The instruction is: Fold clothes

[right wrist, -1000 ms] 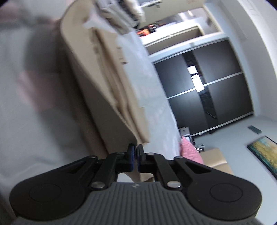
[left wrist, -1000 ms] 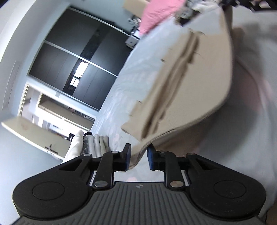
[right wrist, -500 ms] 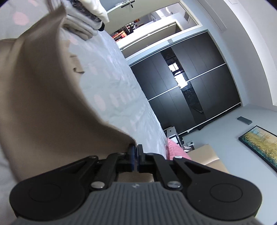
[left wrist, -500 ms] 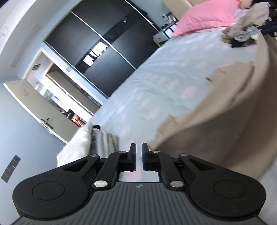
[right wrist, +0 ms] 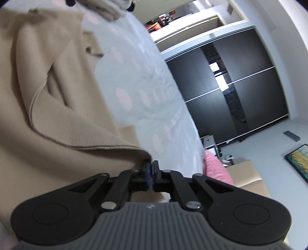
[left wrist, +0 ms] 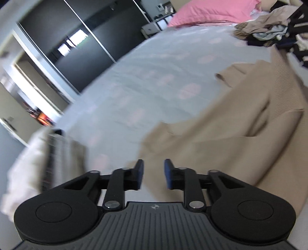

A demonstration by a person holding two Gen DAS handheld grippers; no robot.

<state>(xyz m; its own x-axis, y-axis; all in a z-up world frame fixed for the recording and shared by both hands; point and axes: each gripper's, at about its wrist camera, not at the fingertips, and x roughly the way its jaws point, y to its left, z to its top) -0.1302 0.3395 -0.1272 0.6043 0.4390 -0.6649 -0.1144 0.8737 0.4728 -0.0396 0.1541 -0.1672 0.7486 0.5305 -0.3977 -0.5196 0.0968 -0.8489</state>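
The left gripper (left wrist: 152,174) now stands wide open and empty, having let go of the beige garment (left wrist: 231,130), which lies spread across the frame's right on the bed (left wrist: 146,80) instead of hanging lifted.

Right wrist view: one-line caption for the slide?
Right gripper pinches the beige garment's corner above the dotted bedsheet.

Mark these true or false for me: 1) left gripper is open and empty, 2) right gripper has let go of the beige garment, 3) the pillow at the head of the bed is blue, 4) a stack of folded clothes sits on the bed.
1) True: the left gripper is open with nothing between its fingers.
2) False: the right gripper is shut on the beige garment.
3) False: the pillow is pink.
4) True: the folded stack lies on the bed, left of the garment.
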